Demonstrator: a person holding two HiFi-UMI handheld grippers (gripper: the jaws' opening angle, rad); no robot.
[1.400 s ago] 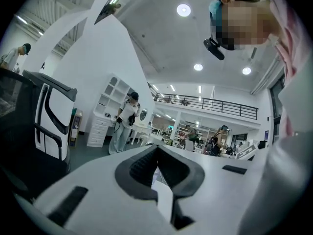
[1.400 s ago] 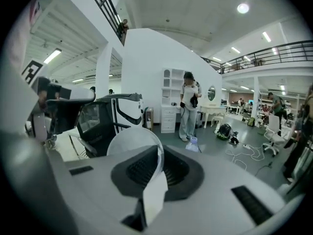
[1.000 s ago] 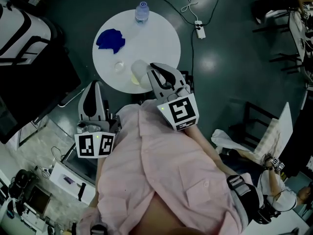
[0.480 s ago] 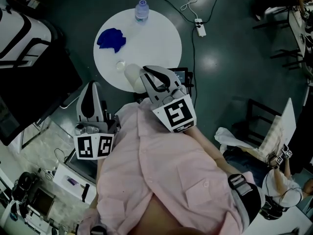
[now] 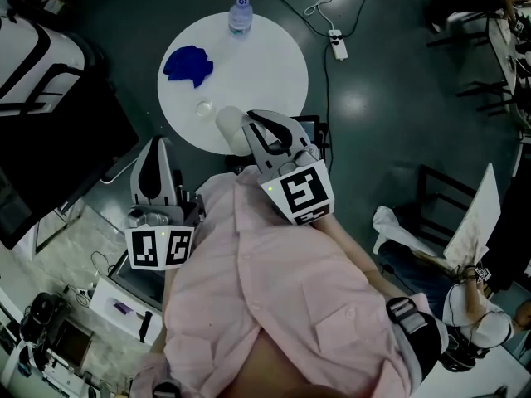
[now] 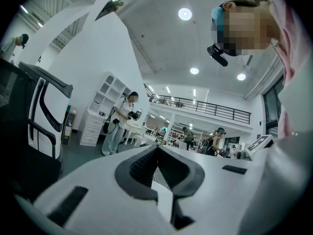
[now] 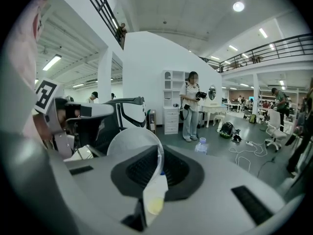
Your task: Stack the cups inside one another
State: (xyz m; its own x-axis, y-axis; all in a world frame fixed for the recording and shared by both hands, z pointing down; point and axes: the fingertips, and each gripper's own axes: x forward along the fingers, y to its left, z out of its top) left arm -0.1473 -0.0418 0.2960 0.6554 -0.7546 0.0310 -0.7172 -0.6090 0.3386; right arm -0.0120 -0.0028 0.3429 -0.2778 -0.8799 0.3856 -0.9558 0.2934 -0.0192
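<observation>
At table [image 5: 274,65]: two cups [image 5: 203,108] [image 5: 230,124], one bottle [image 5: 240,16]

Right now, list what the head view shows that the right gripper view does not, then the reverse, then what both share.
Head view only: a blue cloth and a small clear cup on the round white table. Right gripper view only: a standing person beside white shelves. Both: the right gripper shut on a translucent cup, and the water bottle.
</observation>
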